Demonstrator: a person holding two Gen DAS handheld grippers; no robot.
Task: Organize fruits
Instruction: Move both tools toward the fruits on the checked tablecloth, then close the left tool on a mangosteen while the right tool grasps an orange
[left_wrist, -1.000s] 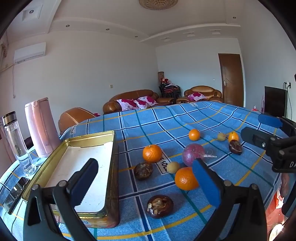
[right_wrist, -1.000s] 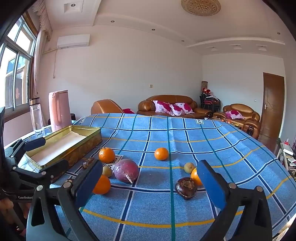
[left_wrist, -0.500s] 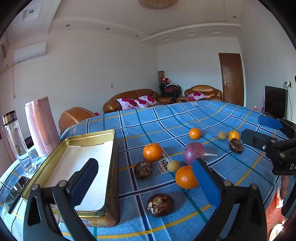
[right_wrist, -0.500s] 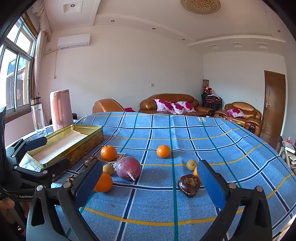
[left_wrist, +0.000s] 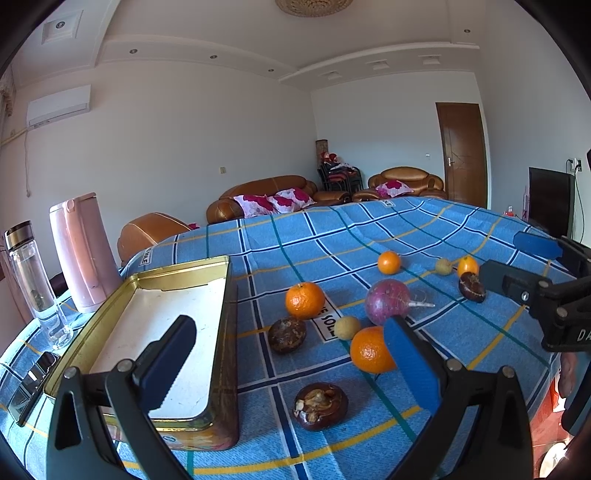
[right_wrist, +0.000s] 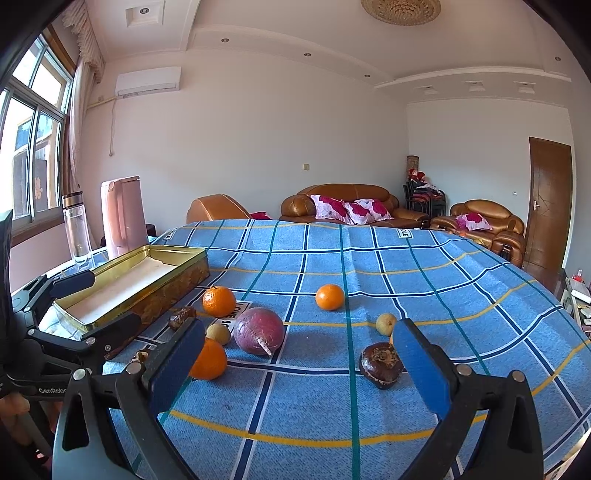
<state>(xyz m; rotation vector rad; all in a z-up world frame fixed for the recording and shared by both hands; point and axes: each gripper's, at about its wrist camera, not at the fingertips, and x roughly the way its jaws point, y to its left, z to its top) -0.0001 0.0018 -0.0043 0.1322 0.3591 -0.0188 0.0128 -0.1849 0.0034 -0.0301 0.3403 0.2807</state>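
with the left gripper (left_wrist: 288, 369) and right gripper (right_wrist: 299, 363) both spread wide and empty, the round oranges (left_wrist: 371, 350) scattered loose on the blue checked tablecloth (right_wrist: 369, 258) beside the empty gold rectangular tin (left_wrist: 177, 280) may roll if nudged.

Bright daylight from the window (right_wrist: 33, 147), soft shadows, sharp focus, heavy fisheye bending, dark corners.
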